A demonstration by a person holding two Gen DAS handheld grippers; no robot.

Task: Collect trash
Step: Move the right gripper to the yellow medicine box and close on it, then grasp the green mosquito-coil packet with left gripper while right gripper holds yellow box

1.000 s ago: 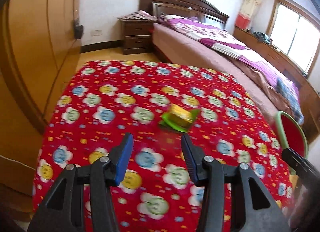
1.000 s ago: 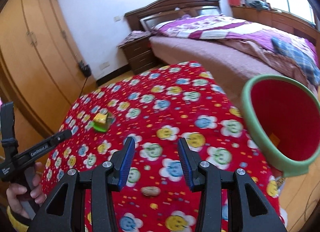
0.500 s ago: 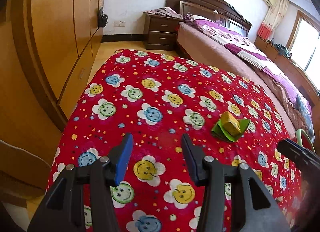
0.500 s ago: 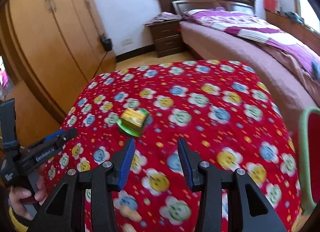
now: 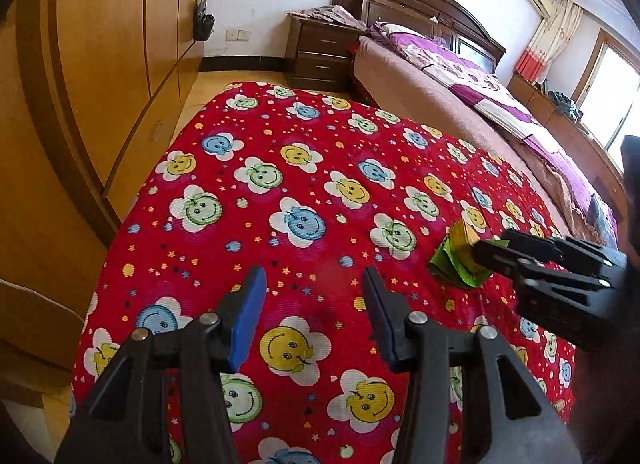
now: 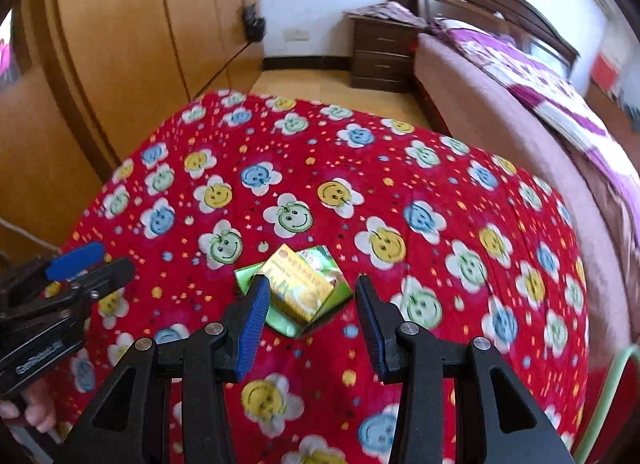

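A small yellow carton (image 6: pixel 301 286) lies flat on top of a crumpled green wrapper (image 6: pixel 328 264), tilted diagonally in the right wrist view. Both rest on the red flower-print surface (image 6: pixel 420 167), toward its near side. The printing on the carton is too blurred to read, possibly a drink label.

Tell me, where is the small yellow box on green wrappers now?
In the right wrist view the small yellow box lies on the red smiley-flower cloth, between the open right gripper fingers, untouched.
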